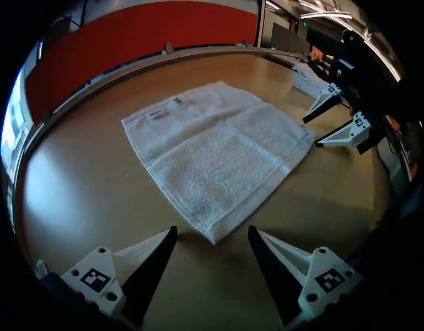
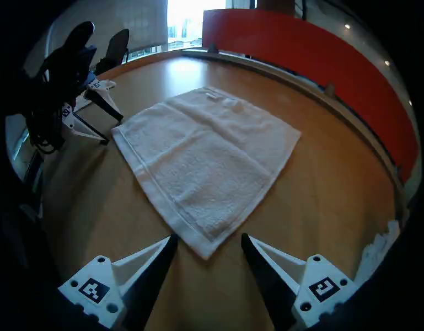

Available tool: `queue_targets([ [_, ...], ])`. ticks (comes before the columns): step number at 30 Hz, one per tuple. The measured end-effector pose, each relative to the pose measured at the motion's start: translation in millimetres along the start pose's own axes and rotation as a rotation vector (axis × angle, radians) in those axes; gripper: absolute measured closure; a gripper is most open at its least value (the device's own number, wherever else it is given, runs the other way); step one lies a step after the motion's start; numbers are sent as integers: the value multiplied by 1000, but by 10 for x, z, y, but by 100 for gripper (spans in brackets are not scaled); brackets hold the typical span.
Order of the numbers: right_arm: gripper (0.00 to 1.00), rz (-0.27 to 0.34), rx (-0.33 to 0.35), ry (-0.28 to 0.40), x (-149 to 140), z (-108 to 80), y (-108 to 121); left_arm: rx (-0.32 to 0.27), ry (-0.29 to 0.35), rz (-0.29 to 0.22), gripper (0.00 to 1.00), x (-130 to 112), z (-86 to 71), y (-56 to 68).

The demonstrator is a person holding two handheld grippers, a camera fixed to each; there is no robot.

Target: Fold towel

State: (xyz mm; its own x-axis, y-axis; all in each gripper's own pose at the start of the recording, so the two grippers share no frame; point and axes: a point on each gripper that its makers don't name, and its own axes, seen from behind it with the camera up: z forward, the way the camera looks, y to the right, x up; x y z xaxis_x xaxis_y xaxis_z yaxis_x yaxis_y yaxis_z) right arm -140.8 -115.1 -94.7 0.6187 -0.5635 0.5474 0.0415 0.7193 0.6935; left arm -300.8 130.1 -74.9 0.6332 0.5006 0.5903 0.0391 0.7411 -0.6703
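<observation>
A white towel (image 1: 214,151) lies flat on the wooden table (image 1: 85,182), a small label near its far edge. My left gripper (image 1: 212,231) stands open just before the towel's near corner, fingers apart on either side of it, not touching. In the left gripper view the right gripper (image 1: 310,131) shows at the towel's right corner, open. In the right gripper view the towel (image 2: 203,157) spreads ahead, and my right gripper (image 2: 209,238) is open at its nearest corner. The left gripper (image 2: 113,129) sits open at the towel's left corner there.
A red wall panel (image 1: 140,33) runs behind the table's far edge, seen also as the red panel (image 2: 316,49) in the right gripper view. Another white cloth (image 1: 308,80) lies at the far right of the table. Bare wood surrounds the towel.
</observation>
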Motion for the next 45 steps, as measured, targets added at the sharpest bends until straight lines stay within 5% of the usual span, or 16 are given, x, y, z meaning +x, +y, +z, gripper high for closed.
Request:
queue_targets([
  [8,17,-13,16,-6,-13,15,-15,14,-8,29,11,3,40,17],
  [15,33,-10,43,-5,-20,45,-71,25,-16,23,24,0,45,-11],
  [29,56,9,39,-4,-29,44,-58,25,-24,23,34,1,52,28],
  [45,86,-2,48,7,16,40,-80,41,-29,-1,80,5,47,48],
])
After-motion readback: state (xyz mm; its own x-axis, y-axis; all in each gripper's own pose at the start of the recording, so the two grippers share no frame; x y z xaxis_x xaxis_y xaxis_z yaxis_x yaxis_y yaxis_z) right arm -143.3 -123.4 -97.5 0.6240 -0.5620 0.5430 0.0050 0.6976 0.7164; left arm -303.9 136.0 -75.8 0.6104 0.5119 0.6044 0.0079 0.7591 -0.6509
